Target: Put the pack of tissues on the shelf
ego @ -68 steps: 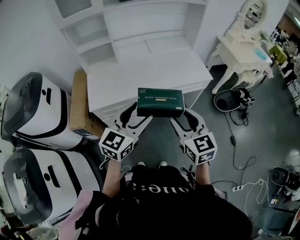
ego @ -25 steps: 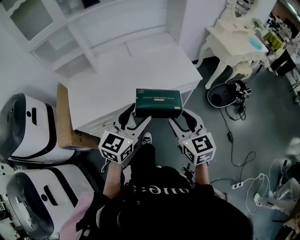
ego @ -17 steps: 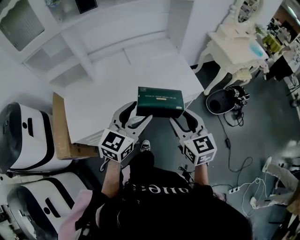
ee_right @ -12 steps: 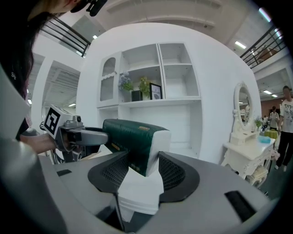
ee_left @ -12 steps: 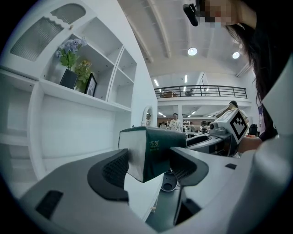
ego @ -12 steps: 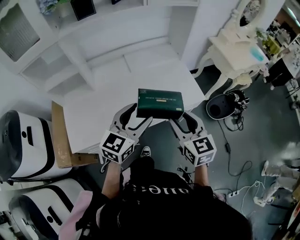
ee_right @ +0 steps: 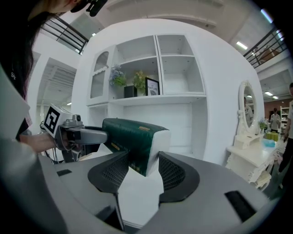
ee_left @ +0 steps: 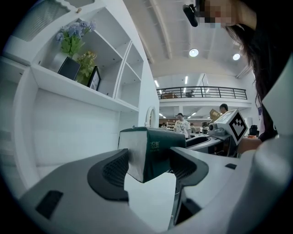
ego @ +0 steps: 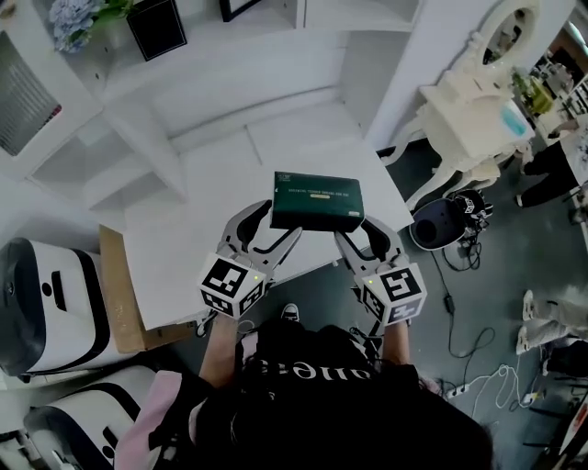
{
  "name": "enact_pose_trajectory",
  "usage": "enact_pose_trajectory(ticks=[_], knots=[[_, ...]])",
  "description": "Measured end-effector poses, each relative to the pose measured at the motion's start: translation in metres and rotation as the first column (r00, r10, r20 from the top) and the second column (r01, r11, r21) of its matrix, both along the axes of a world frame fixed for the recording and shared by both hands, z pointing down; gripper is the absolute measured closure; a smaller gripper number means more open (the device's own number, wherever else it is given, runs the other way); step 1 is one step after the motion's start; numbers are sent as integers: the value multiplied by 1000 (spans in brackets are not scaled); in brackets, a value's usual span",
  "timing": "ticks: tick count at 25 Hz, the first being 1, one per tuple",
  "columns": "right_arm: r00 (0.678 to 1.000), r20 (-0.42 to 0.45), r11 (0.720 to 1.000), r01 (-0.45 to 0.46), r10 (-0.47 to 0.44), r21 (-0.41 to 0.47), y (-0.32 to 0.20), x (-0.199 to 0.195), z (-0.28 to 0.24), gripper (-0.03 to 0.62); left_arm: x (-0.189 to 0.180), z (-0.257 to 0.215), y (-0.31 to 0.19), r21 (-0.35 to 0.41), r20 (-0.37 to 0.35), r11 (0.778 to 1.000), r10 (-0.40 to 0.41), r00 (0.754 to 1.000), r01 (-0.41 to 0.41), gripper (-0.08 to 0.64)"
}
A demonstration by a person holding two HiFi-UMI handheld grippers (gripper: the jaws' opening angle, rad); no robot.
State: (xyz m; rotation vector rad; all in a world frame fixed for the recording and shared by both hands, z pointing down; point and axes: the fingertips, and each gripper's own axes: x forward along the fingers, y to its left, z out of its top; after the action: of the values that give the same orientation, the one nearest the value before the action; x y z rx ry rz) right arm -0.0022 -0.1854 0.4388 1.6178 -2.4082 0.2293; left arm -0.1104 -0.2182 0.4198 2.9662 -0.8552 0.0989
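A dark green pack of tissues (ego: 317, 202) hangs over the front part of the white desk (ego: 202, 220), held between both grippers. My left gripper (ego: 268, 227) is shut on its left end, my right gripper (ego: 361, 234) on its right end. In the left gripper view the pack (ee_left: 155, 151) sits between the two jaws of that gripper (ee_left: 149, 168). The right gripper view shows the pack's white end (ee_right: 135, 137) clamped in the right gripper (ee_right: 143, 170). The white shelf (ee_right: 158, 98) runs across the wall unit above the desk, its board (ego: 230, 41) beyond the pack.
On the shelf's left part stand a black pot of flowers (ego: 152, 26) and a picture frame (ee_right: 152, 87). A white dressing table with mirror (ego: 473, 101) stands at the right. A cardboard sheet (ego: 115, 294) and white machines (ego: 41, 298) are at the left; cables lie on the floor.
The grippers and the pack have moved forward over the desk toward the shelf unit, still gripped at both ends. More of the shelves and the flower pot has come into view.
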Motion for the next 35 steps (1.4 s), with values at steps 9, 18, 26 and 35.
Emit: enact_pose_trajectory(ticks=[9, 18, 26, 35], knots=[[1000, -8, 1000, 11, -11, 8, -33, 44, -1, 367, 45, 4, -33, -13, 15, 1000, 0, 1000, 0, 267], [994, -32, 994, 102, -101, 25, -79, 109, -18, 367, 105, -9, -68, 3, -1, 995, -96, 995, 96, 267], [983, -43, 980, 180, -176, 85, -112, 152, -43, 367, 146, -37, -92, 46, -27, 984, -174, 984, 175, 267], [972, -59, 949, 233, -226, 211, -153, 175, -98, 367, 168, -95, -125, 173, -55, 959, -218, 974, 224, 268]])
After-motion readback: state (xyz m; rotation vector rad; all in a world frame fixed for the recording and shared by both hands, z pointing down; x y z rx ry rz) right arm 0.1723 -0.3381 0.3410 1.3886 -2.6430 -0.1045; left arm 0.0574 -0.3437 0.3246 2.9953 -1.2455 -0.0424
